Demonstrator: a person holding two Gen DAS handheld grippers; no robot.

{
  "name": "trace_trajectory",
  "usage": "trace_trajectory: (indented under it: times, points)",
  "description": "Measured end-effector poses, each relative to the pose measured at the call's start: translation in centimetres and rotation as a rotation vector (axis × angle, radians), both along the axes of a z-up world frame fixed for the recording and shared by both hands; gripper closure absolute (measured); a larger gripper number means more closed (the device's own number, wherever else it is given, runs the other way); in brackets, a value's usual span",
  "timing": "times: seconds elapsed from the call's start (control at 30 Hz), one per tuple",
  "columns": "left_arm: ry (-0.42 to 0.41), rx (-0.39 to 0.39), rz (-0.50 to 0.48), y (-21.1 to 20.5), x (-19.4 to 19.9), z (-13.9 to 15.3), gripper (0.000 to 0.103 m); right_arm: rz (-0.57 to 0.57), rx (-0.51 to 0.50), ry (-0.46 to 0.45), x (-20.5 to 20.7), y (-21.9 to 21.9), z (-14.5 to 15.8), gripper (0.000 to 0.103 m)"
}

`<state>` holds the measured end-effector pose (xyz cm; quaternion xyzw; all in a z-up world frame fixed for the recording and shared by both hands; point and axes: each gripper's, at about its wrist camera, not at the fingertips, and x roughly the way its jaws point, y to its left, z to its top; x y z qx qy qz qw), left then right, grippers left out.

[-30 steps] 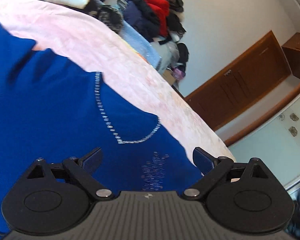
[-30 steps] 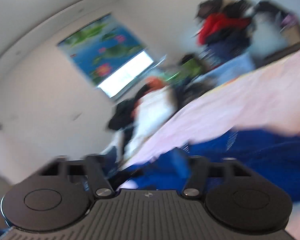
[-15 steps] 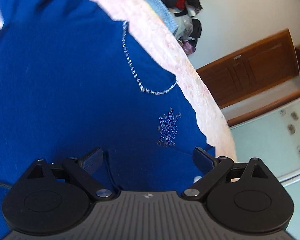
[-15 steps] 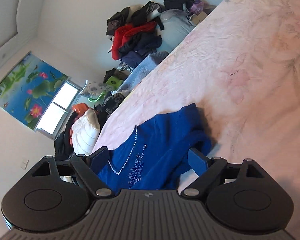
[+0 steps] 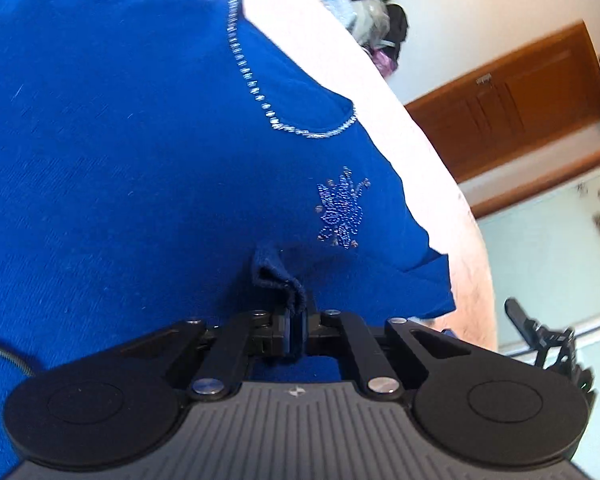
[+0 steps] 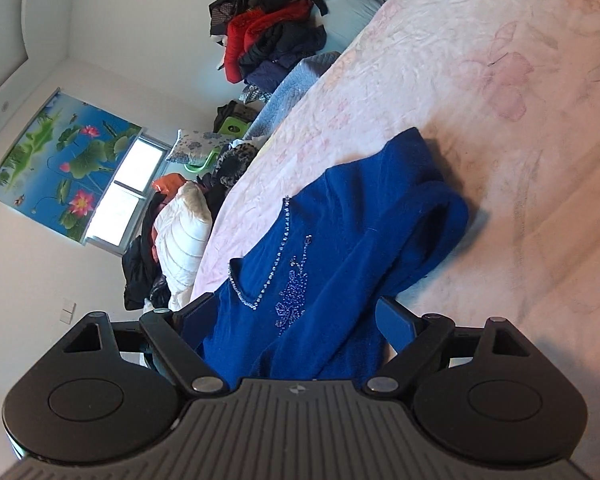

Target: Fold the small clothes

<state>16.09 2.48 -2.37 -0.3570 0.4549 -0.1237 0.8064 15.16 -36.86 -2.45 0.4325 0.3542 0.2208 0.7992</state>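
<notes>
A small blue top [image 5: 140, 140] with a silver beaded neckline and a beaded flower lies on the pink bedspread [image 5: 432, 152]. My left gripper [image 5: 296, 320] is shut on a pinched fold of the blue top near its edge. In the right wrist view the blue top [image 6: 340, 248] lies crumpled on the bedspread [image 6: 520, 100], partly between the jaws. My right gripper [image 6: 296, 316] is open wide, with the cloth lying between its fingers but not clamped.
A heap of dark and red clothes [image 6: 272, 36] and a light blue quilt [image 6: 296, 84] sit beyond the bed's far side. A white padded jacket [image 6: 180, 240] lies near the window. A wooden cabinet [image 5: 520, 96] stands by the wall.
My left gripper has closed from wide open onto a fold of the blue top. My right gripper has come closer to the top and stays open.
</notes>
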Motion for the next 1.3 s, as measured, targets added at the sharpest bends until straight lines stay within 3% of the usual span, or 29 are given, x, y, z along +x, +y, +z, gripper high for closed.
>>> trace_trajectory:
  times: [0.13, 0.23, 0.43, 0.63, 0.87, 1.0, 1.03, 1.07, 1.13, 1.2, 1.3]
  points:
    - [-0.070, 0.026, -0.039, 0.1, 0.3, 2.1, 0.099, 0.006, 0.002, 0.005, -0.2, 0.0, 0.0, 0.017]
    - [-0.154, 0.033, -0.051, 1.0, 0.5, 5.3, 0.099, 0.002, 0.036, 0.016, 0.0, -0.4, -0.4, 0.016]
    - [-0.318, 0.047, -0.065, 3.1, 1.0, 11.7, 0.099, -0.070, 0.324, 0.134, 1.3, -2.0, -3.6, 0.015]
    - [-0.333, 0.094, -0.063, 4.3, 1.5, 13.0, 0.099, -0.141, 0.400, 0.175, 2.6, -1.8, -5.1, 0.013]
    - [-0.309, 0.074, -0.024, 6.8, 2.2, 12.8, 0.099, -0.116, 0.331, 0.228, 4.7, 0.6, -4.8, 0.014]
    - [-0.324, 0.086, -0.015, 7.9, 3.1, 13.3, 0.099, -0.220, 0.328, 0.273, 5.4, 0.5, -5.2, 0.030]
    - [-0.322, 0.089, -0.012, 8.3, 3.5, 13.3, 0.099, -0.248, 0.329, 0.286, 5.4, 0.5, -5.4, 0.043]
    - [-0.317, 0.095, -0.006, 8.6, 3.9, 13.2, 0.099, -0.268, 0.316, 0.308, 5.5, 0.6, -5.7, 0.066]
    - [-0.301, 0.118, 0.006, 9.3, 4.7, 12.8, 0.099, -0.297, 0.267, 0.363, 5.6, 0.8, -6.3, 0.094]
    - [-0.277, 0.129, 0.027, 10.3, 5.4, 12.2, 0.099, -0.315, 0.229, 0.353, 4.9, 1.0, -5.9, 0.094]
    - [-0.240, 0.168, 0.063, 11.9, 5.8, 10.6, 0.099, -0.262, 0.095, 0.239, 3.5, 2.3, -3.6, 0.096]
